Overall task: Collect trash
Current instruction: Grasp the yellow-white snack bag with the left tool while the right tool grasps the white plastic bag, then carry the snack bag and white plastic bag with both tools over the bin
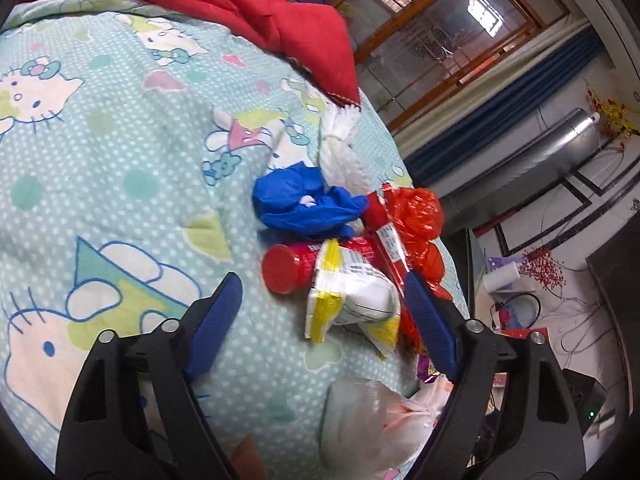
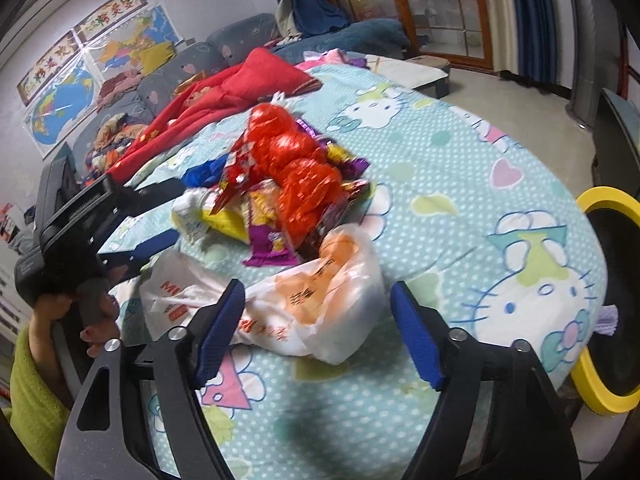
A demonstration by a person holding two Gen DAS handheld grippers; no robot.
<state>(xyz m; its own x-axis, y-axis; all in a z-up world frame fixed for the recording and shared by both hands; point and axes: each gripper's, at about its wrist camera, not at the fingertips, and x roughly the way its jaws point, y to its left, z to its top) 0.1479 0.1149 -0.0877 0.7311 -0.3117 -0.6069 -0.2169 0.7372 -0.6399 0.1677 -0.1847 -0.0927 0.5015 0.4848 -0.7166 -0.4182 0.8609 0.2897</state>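
Observation:
A heap of trash lies on the Hello Kitty quilt [image 1: 120,160]: a crumpled blue bag [image 1: 304,208], a red capped bottle [image 1: 288,268], a white-and-yellow wrapper [image 1: 352,300] and a red plastic bag [image 1: 420,220]. My left gripper [image 1: 322,282] is open around the wrapper and the bottle, its pads apart from them on the left side. A white-and-orange plastic bag [image 2: 320,300] lies in front of the heap. My right gripper [image 2: 318,288] stands open over it, the bag between its fingers. In the right wrist view the left gripper [image 2: 179,210] reaches in from the left.
A red blanket [image 2: 240,84] lies behind the heap. A black bin with a yellow rim [image 2: 600,196] stands at the bed's right edge. Purple wrappers [image 2: 268,244] lie in the pile. A hand in a green sleeve [image 2: 36,380] holds the left gripper.

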